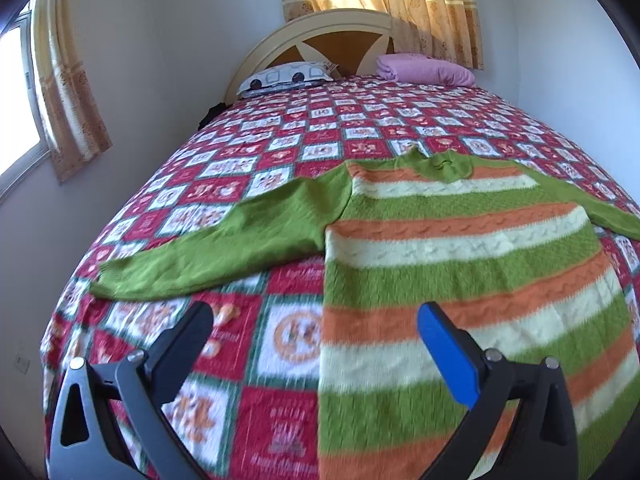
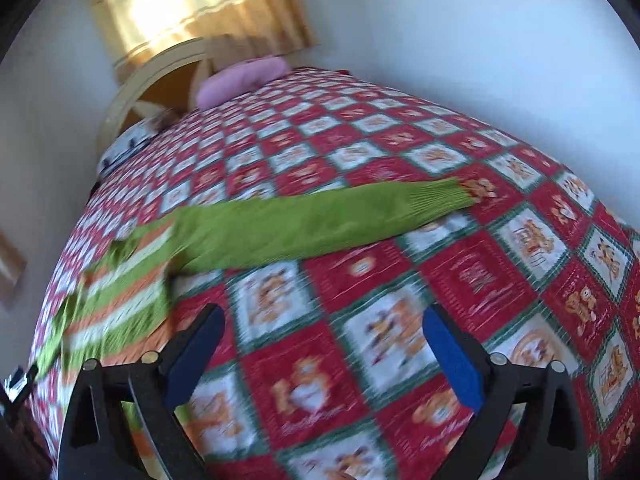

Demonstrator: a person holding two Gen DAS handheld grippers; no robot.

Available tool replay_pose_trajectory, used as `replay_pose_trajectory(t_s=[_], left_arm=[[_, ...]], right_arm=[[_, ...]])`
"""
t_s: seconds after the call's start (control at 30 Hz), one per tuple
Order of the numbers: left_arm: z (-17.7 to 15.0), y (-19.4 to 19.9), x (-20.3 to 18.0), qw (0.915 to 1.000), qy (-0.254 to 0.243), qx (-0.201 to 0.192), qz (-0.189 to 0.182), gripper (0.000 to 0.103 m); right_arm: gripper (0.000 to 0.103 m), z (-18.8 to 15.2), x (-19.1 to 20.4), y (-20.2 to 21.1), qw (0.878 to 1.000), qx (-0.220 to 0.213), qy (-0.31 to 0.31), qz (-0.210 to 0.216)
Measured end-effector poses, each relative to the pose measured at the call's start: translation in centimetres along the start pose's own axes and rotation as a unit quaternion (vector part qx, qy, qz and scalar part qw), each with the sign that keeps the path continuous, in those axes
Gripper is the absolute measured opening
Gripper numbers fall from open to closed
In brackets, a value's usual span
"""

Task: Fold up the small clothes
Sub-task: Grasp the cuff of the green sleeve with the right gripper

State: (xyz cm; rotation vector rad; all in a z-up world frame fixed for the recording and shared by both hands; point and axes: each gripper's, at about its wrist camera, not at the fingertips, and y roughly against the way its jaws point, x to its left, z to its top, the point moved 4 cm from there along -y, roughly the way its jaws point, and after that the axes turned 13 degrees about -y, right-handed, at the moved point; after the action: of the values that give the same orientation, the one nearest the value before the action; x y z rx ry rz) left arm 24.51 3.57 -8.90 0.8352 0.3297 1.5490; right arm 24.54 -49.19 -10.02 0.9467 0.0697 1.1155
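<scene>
A small knitted sweater (image 1: 460, 248) with green, orange and cream stripes lies flat on the bed, collar toward the headboard, both green sleeves spread out. Its left sleeve (image 1: 224, 240) stretches out to the left. My left gripper (image 1: 316, 316) is open and empty, hovering above the sweater's lower left edge. In the right wrist view the right sleeve (image 2: 320, 220) reaches to the right, with the striped body (image 2: 120, 280) at the left. My right gripper (image 2: 324, 320) is open and empty above the bedspread, just in front of that sleeve.
The bed has a red, white and green checked bedspread (image 1: 280, 152). A patterned pillow (image 1: 288, 76) and a folded pink cloth (image 1: 424, 68) lie by the headboard (image 1: 320, 36). White walls stand close on the left and right. Curtains hang behind.
</scene>
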Motion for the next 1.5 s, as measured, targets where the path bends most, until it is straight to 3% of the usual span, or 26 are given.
replay_pose_trajectory(t_s=[0.23, 0.37, 0.5, 0.63, 0.73, 1.0, 1.5], left_arm=[[3.8, -5.2, 0.3, 0.9993, -0.009, -0.023, 0.027, 0.103], [4.8, -8.2, 0.6, 0.9994, -0.004, -0.012, 0.033, 0.103], [5.4, -10.9, 1.3, 0.9992, 0.009, 0.006, 0.039, 0.103], [5.5, -13.1, 2.2, 0.9983, 0.027, 0.022, 0.046, 0.103], [5.3, -14.0, 2.7, 0.9979, 0.042, 0.03, 0.04, 0.103], [4.6, -15.3, 2.7, 0.9972, 0.056, 0.046, 0.015, 0.103], [3.5, -15.0, 3.6, 0.9948, 0.093, 0.037, -0.022, 0.103]], right_arm=[[0.077, 6.2, -6.8, -6.4, 0.994, 0.01, -0.096, -0.046], [0.064, 8.3, -8.9, -8.8, 0.989, 0.015, -0.131, -0.06], [0.058, 9.4, -9.9, -10.9, 0.984, 0.028, -0.163, -0.062], [0.022, 10.6, -9.3, -11.8, 0.987, 0.019, -0.15, -0.057], [0.007, 11.2, -9.1, -12.4, 0.987, 0.015, -0.149, -0.06], [0.005, 13.7, -5.7, -10.7, 0.991, -0.028, -0.118, -0.059], [0.005, 19.1, 7.9, -5.1, 0.995, -0.098, 0.003, -0.033]])
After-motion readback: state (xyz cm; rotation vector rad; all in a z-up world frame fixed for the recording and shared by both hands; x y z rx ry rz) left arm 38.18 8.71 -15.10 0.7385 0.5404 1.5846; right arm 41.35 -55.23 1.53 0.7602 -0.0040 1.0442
